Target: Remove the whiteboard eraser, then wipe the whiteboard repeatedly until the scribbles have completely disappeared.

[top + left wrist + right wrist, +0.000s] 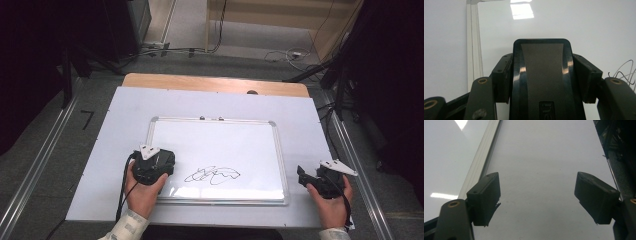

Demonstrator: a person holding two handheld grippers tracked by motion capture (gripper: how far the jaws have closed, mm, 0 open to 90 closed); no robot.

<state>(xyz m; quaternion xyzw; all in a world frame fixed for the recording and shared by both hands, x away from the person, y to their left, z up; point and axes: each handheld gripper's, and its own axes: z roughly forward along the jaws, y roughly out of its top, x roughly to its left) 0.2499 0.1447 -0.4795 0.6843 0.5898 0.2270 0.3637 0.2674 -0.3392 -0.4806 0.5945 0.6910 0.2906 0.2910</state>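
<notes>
A whiteboard (215, 142) with a silver frame lies flat on the white-covered table. A black scribble (212, 175) sits near its front edge. My left gripper (158, 162) rests over the board's front left corner, just left of the scribble. In the left gripper view, the left gripper (544, 77) is shut on a black eraser (541, 62) with a grey face, and the scribble (624, 73) shows at the right edge. My right gripper (306, 176) is off the board's right side, above the white cover. In its own view, the right gripper (541, 198) stands open with nothing between the jaws.
The board's frame (482, 157) runs along the left of the right gripper view. The wooden table edge (215, 84) shows at the back. Metal rails (40, 160) flank the table, and cables (285, 54) lie on the floor beyond.
</notes>
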